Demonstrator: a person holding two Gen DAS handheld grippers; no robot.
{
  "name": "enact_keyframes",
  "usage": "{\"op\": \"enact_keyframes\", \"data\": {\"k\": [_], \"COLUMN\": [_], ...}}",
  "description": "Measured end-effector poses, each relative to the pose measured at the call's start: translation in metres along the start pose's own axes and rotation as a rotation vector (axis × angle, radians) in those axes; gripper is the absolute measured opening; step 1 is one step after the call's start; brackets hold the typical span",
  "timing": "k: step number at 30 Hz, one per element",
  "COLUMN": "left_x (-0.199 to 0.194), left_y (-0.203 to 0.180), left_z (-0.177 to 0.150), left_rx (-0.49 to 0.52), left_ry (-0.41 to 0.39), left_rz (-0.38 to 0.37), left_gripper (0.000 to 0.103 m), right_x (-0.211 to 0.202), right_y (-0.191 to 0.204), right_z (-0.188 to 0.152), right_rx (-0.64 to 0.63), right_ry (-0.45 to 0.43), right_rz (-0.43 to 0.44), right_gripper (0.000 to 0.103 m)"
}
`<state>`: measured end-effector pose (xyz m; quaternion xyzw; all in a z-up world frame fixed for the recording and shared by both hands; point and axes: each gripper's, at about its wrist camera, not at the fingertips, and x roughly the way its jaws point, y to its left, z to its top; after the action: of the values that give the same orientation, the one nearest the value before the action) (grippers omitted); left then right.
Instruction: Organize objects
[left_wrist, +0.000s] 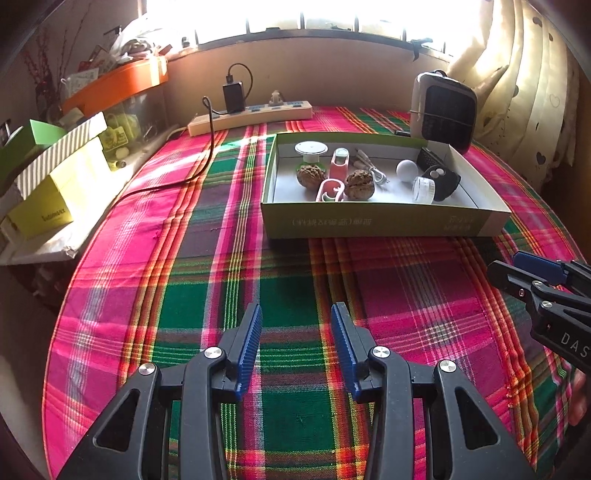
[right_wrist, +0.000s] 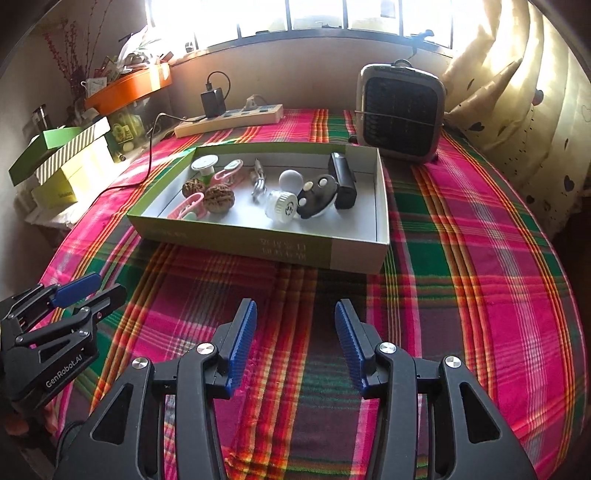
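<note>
Walnuts (right_wrist: 219, 198) at box (right_wrist: 258, 247) nine o'clock: hard, light, rollable; pinch across the middle. Left gripper (left_wrist: 296, 321) and right gripper (right_wrist: 295, 317) apart, empty.

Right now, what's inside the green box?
In the green box: two walnuts, pink clips, a white ball, a clear jar, black gadgets and a cable. Whatever's beneath them is hidden.

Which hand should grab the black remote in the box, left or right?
Probably right. The remote lies toward the right end of the box, nearer the right gripper. The left gripper faces the walnuts at the other end. Both grippers' jaws are open and empty.
</note>
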<state>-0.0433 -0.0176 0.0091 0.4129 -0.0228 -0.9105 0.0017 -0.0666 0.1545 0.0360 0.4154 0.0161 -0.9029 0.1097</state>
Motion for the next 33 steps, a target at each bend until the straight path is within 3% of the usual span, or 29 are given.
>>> {"op": "enact_keyframes", "data": {"k": [15, 22, 33], "left_x": [0.005, 0.006, 0.006], "left_y": [-0.007, -0.005, -0.005], "left_z": [-0.005, -0.005, -0.005], "left_rx": [-0.030, -0.056, -0.059], "left_ry": [0.023, 0.026, 0.026], "left_rz": [0.003, -0.002, -0.005], "left_gripper": [0.038, 0.038, 0.040], "right_x": [0.002, 0.002, 0.003], "right_y": [-0.012, -0.008, -0.006], "right_z": [-0.019, -0.022, -0.023], "right_rx": [0.021, 0.005, 0.018], "right_ry": [0.034, 0.045, 0.048], "right_rz": [-0.045, -0.072, -0.093], "right_gripper": [0.055, 0.066, 0.069]}}
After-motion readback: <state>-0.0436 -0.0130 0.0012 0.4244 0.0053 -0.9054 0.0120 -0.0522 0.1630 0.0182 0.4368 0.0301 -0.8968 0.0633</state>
